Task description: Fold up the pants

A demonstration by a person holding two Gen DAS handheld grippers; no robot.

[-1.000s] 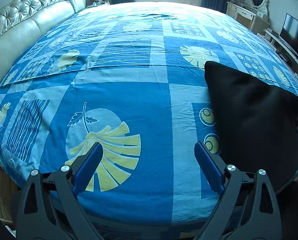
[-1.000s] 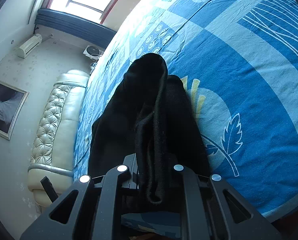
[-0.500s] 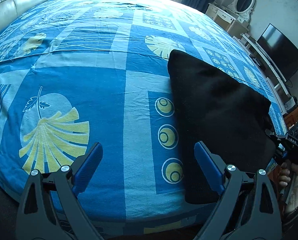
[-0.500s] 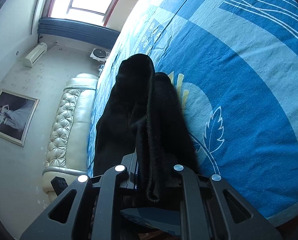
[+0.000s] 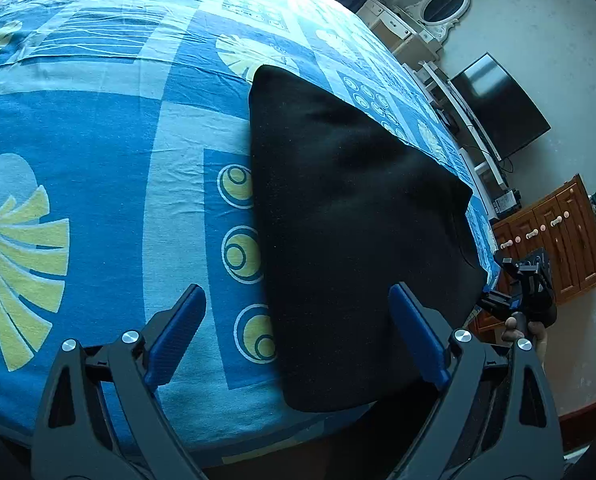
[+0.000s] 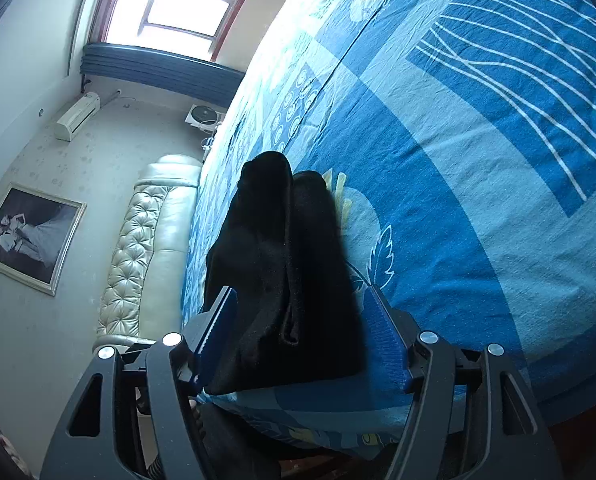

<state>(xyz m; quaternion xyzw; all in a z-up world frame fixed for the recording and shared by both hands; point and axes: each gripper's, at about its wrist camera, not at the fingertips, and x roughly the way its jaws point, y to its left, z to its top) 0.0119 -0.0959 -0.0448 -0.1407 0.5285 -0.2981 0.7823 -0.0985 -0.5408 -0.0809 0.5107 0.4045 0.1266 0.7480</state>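
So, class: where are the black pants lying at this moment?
In the left wrist view the black pants lie folded on the blue patterned bedspread, right of centre near the bed's front edge, beside a column of yellow circles.

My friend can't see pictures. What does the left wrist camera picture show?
Folded black pants lie on a bed with a blue sheet patterned with yellow leaves and circles. The left gripper hovers open at their near end, holding nothing. A dark TV and wooden cabinet stand to the right.
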